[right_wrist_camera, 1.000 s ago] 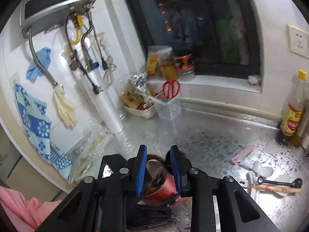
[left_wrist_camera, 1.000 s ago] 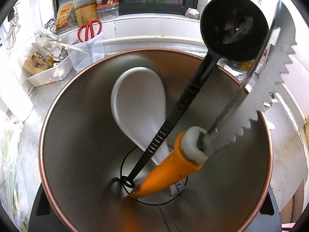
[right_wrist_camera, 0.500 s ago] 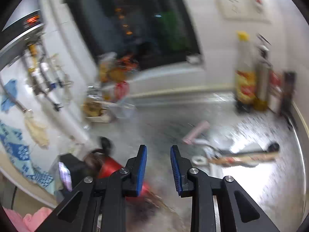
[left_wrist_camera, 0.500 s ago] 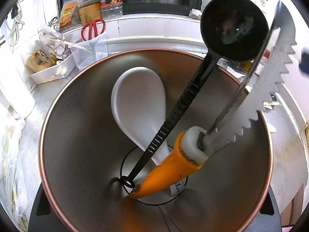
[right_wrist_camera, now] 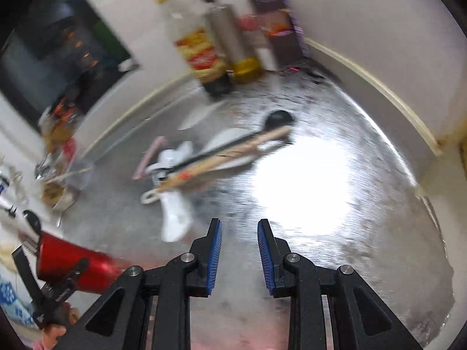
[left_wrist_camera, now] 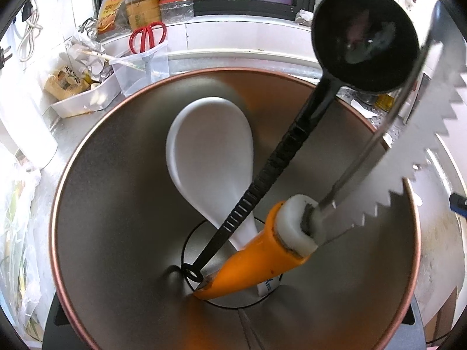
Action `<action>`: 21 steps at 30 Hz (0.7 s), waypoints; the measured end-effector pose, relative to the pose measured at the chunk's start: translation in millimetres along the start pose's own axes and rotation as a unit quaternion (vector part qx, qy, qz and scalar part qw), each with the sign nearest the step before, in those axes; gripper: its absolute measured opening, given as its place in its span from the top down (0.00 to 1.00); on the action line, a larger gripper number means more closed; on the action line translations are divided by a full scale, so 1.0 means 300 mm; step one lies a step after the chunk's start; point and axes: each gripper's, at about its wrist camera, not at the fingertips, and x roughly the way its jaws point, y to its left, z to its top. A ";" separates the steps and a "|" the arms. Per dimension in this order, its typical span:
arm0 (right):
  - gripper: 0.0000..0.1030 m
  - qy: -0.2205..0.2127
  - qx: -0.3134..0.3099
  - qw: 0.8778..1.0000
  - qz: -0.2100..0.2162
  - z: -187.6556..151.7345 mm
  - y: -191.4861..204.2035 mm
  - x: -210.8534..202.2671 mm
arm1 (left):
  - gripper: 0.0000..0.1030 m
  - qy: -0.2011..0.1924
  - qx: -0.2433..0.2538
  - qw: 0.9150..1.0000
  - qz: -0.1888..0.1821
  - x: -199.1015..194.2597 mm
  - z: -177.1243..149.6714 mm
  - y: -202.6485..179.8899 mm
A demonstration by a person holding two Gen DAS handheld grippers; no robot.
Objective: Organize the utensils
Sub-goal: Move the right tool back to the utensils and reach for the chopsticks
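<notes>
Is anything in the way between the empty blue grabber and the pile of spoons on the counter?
Nothing visible. The right gripper is open and empty, and only bare shiny counter lies between it and the pile of utensils. The nearest piece, a white utensil, lies just ahead to its left. The picture is blurred.

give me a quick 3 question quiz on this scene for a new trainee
1. True or false: the white rice paddle stands inside the metal cup.
2. Which thing in the cup has a saw-toothed blade? A) black ladle B) orange-handled knife C) red scissors
3. Fill in: the right gripper holds ______ between its blue pads.

Key
1. True; its handle reaches down to the bottom.
2. B; the blade leans out over the rim at the right.
3. Nothing; the jaws stand apart over bare steel counter, short of the loose utensils.
</notes>
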 end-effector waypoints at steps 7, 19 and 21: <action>0.48 0.005 0.028 1.000 -0.003 0.013 -0.103 0.019 | 0.13 0.012 -0.011 1.000 0.011 0.013 0.009 -0.011; 0.31 0.022 0.029 0.999 0.031 0.084 -0.144 0.099 | 0.13 0.029 -0.031 0.998 0.036 0.040 0.029 -0.015; 0.29 0.022 0.033 0.998 0.039 0.113 -0.152 0.112 | 0.13 0.031 -0.033 0.998 0.040 0.036 0.026 -0.023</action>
